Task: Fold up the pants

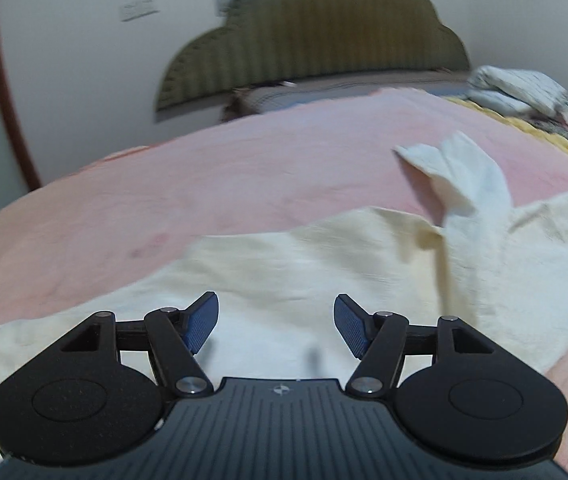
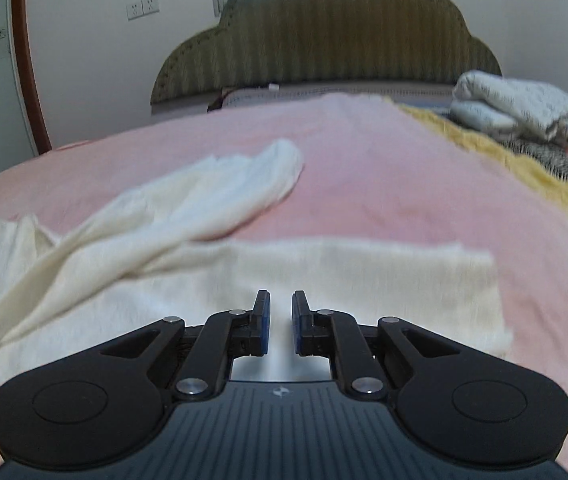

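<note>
Cream-white pants [image 1: 292, 264] lie spread on the pink bed cover [image 1: 163, 200]. In the left wrist view one leg end [image 1: 464, 176] sticks up, crumpled, at the right. My left gripper [image 1: 275, 322] is open and empty, just above the flat cloth. In the right wrist view the pants [image 2: 344, 276] lie flat ahead, with a bunched leg [image 2: 239, 184] running to the upper left. My right gripper [image 2: 281, 320] has its pads close together with a narrow gap; nothing shows between them.
A green scalloped headboard [image 2: 324, 40] stands at the far end. Folded white bedding [image 2: 516, 104] sits on a yellow blanket [image 2: 524, 168] at the far right. A brown curved frame [image 2: 23, 60] is at the left by the wall.
</note>
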